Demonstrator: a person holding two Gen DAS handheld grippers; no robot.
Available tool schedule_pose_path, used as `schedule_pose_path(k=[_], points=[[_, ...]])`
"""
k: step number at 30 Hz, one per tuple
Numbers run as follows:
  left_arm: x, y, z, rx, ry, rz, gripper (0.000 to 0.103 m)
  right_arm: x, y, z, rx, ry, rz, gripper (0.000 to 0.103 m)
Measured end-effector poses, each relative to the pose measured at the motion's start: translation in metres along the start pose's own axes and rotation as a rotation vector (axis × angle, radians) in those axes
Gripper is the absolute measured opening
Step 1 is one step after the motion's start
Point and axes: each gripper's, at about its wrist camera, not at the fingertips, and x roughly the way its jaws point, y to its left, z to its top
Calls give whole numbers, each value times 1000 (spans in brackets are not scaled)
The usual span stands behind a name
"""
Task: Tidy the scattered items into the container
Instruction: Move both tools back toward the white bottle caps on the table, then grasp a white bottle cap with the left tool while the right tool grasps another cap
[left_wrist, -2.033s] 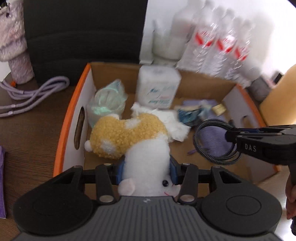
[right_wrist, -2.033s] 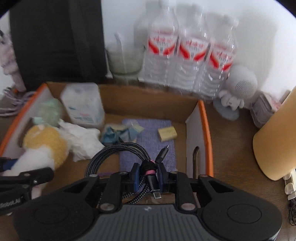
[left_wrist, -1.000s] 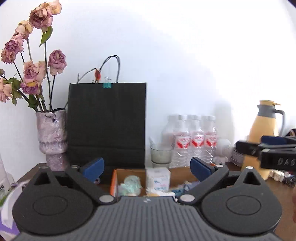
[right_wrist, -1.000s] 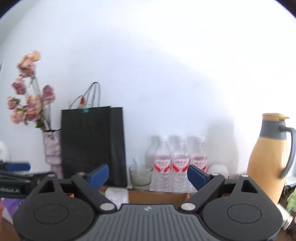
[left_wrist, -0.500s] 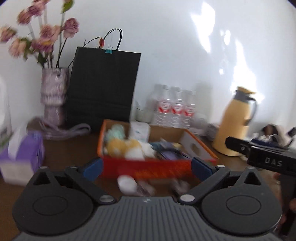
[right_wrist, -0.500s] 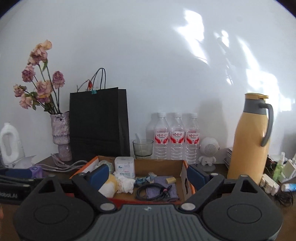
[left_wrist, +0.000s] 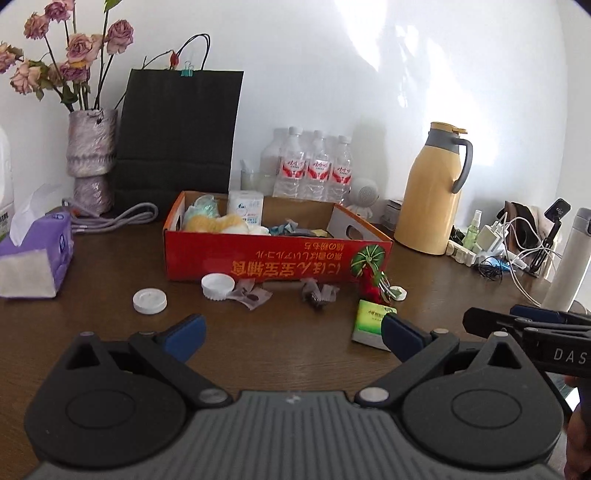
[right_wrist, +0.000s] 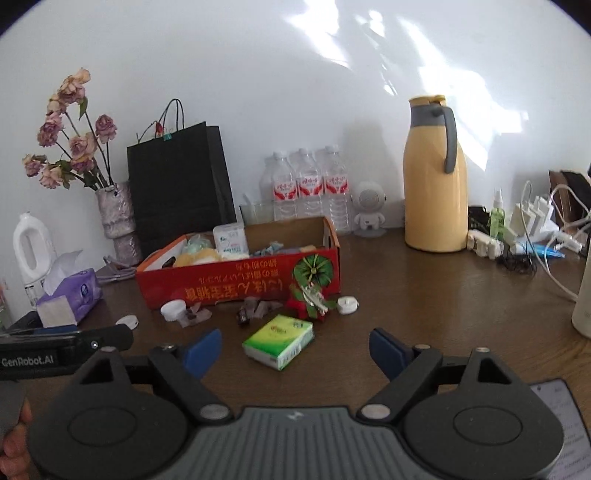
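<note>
Left gripper (left_wrist: 293, 332) and right gripper (right_wrist: 295, 349) wide-spread, level above table (right_wrist: 424, 295).

A: Entry, left gripper (left_wrist: 293, 338). What was its pose?

B: It was held level and faced forward. The jaws stood wide apart, and nothing lay between the blue pads (left_wrist: 184, 333).

A: And the right gripper (right_wrist: 295, 352)?

B: Same condition. Jaws spread wide, blue pads (right_wrist: 384, 350) bare, nothing gripped.

A: Relative position of the two?

B: Side by side. In the left wrist view the right gripper appeared at the right edge, fingers pointing left. In the right wrist view the left gripper appeared at the left edge, fingers pointing right.

A: Were the hands visible?

B: Only partly. A bit of the left hand (right_wrist: 14, 443) showed at the lower left corner, gripping the handle. The right hand was mostly out of frame.
</note>
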Motion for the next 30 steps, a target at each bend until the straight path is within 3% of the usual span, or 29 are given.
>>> schedule_pose_path(k=[9,11,14,16,20,22,23,27,30], points=[[40,64,17,42,54,209,99,46,27,12,-76,49,77,86],[54,78,22,55,55,203,98,58,35,15,-96,53,93,85],[88,96,31,78,108,195,84,76,45,21,-130,67,85,84],[108,104,33,80,153,229,76,90,45,25,-138,82,58,82],[125,112,29,50,181,210,68,110,43,33,-120,122,115,70],[130,112,28,52,195,205,53,121,48,35,-104,151,170,70],[132,112,27,55,203,202,40,128,54,36,-108,166,195,70],[129,113,26,34,195,194,40,158,94,43,-206,185,281,70],[116,123,29,-30,141,222,40,188,121,49,-235,224,344,68]])
